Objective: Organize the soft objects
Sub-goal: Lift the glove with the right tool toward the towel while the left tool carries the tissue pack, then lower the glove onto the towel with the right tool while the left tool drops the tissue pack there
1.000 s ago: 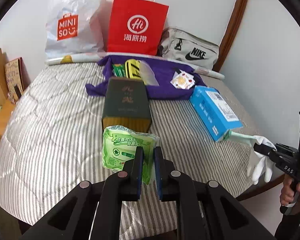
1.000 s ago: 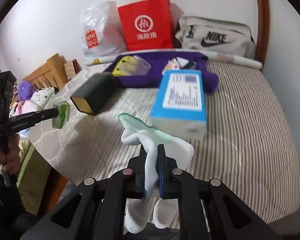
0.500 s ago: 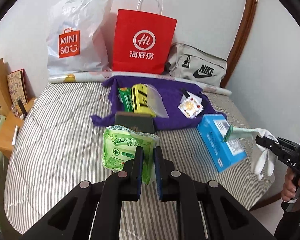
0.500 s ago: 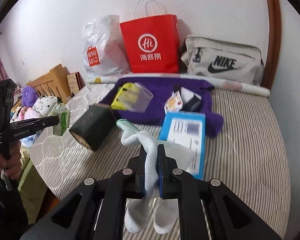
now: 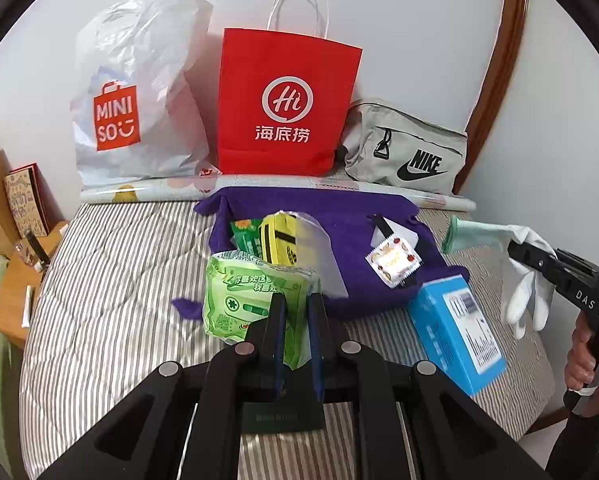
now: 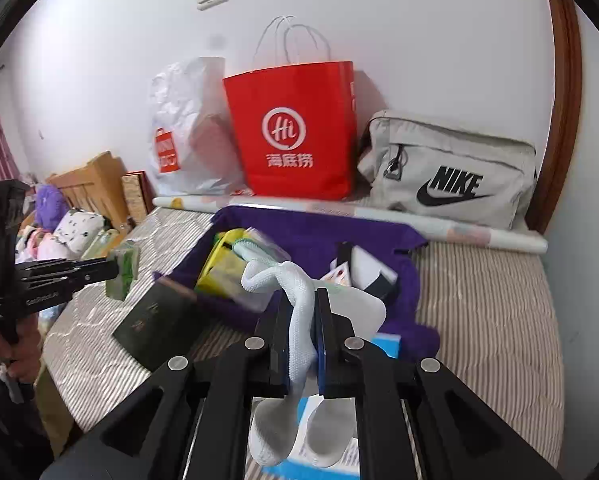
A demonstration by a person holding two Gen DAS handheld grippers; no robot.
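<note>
My left gripper (image 5: 297,300) is shut on a green tissue pack (image 5: 243,296), held in the air over the striped bed (image 5: 107,280). My right gripper (image 6: 302,300) is shut on a white glove with a mint cuff (image 6: 299,280), its fingers dangling below the jaws. In the left wrist view the right gripper (image 5: 517,250) and glove (image 5: 527,292) hang at the right edge. In the right wrist view the left gripper (image 6: 113,266) with the tissue pack (image 6: 123,270) appears at the left. A purple cloth (image 5: 339,220) lies ahead with small items on it.
On the purple cloth lie a yellow pouch (image 5: 279,240), a clear bag (image 5: 315,248) and a patterned packet (image 5: 393,260). A blue box (image 5: 455,332) and a dark box (image 6: 155,324) lie on the bed. A white plastic bag (image 5: 135,92), a red paper bag (image 5: 283,104) and a grey bag (image 5: 407,148) stand along the wall.
Both grippers have risen and moved forward toward the purple cloth, still holding the tissue pack and the glove. The dark box has slipped under the left gripper's view.
</note>
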